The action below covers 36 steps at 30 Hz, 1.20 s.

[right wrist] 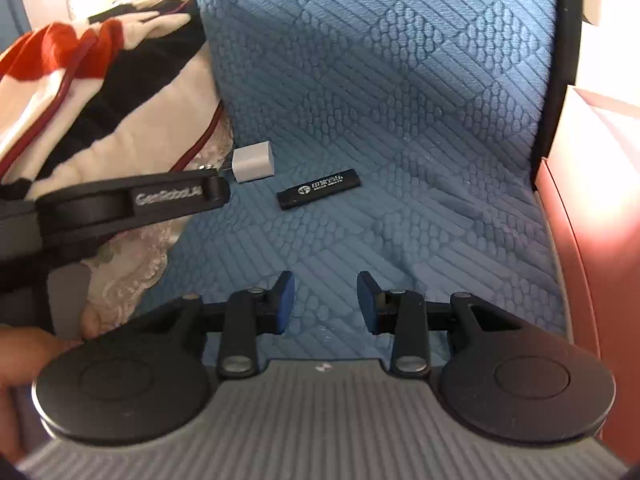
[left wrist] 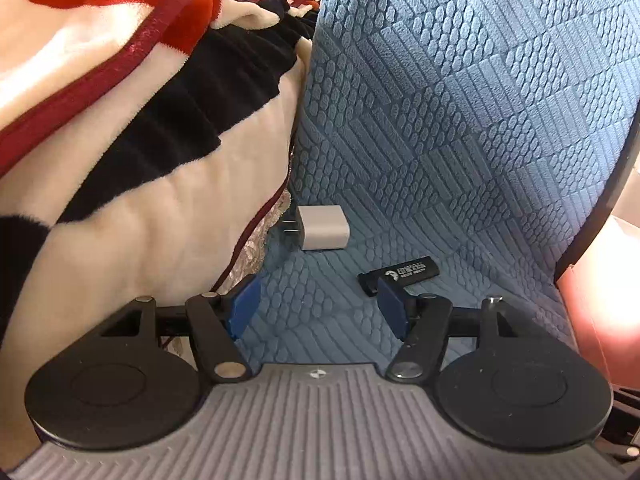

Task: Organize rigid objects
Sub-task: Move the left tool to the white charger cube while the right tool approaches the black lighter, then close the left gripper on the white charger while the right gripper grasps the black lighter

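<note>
A white plug charger (left wrist: 322, 227) lies on the blue textured seat cushion (left wrist: 460, 120), prongs toward the blanket. A black stick with white print (left wrist: 400, 275) lies to its right. My left gripper (left wrist: 318, 306) is open and empty just in front of both; its right finger hides the near end of the stick. In the right wrist view the charger (right wrist: 254, 161) and the stick (right wrist: 320, 189) lie farther off. My right gripper (right wrist: 326, 302) is open and empty above the cushion (right wrist: 400, 80). The left gripper's body (right wrist: 132, 200) shows at the left.
A folded red, white and black fleece blanket (left wrist: 140, 120) is heaped at the left, touching the charger's side; it also shows in the right wrist view (right wrist: 100, 92). A pink armrest (left wrist: 600, 272) with a dark edge bounds the seat at the right.
</note>
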### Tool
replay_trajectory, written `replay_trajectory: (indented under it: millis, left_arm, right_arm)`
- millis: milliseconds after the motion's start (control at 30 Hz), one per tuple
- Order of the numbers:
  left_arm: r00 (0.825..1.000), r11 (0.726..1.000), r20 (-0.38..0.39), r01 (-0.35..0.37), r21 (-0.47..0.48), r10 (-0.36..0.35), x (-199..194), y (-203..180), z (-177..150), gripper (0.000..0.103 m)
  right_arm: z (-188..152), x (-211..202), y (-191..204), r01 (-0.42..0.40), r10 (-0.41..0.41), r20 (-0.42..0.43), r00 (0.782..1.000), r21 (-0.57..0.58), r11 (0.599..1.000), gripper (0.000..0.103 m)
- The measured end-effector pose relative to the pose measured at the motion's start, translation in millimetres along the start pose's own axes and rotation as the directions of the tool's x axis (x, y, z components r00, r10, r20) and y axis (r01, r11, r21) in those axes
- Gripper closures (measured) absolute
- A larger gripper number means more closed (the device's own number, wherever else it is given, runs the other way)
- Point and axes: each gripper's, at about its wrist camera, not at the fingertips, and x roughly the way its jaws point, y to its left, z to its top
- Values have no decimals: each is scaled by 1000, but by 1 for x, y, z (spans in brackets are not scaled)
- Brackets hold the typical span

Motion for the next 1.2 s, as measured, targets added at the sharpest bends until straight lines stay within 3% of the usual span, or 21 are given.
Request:
replay_trajectory:
  millis: [467, 600, 767, 867, 967, 1200]
  left_arm:
    - [1000, 999, -17, 9, -49, -9, 27, 1, 11, 33]
    - [999, 997, -14, 40, -65, -41, 38, -1, 16, 33]
    - [998, 994, 6, 61, -87, -60, 56, -1, 27, 33]
    - [997, 991, 2, 80, -107, -80, 68, 1, 33, 33]
    - [996, 989, -3, 92, -115, -93, 77, 2, 36, 33]
    - [993, 984, -25, 109, -138, -114, 91, 6, 42, 40]
  right_arm:
    - [23, 36, -13, 22, -23, -9, 1000, -65, 998, 65]
    - [33, 56, -7, 20, -21, -5, 1000, -94, 995, 42]
    - [42, 82, -2, -13, 8, -36, 999, -132, 991, 41]
    - [44, 97, -6, -26, 19, -52, 998, -145, 989, 29]
    - [47, 110, -9, -46, 37, -56, 998, -164, 985, 27]
    - [52, 133, 3, -66, 76, 31, 997, -256, 965, 27]
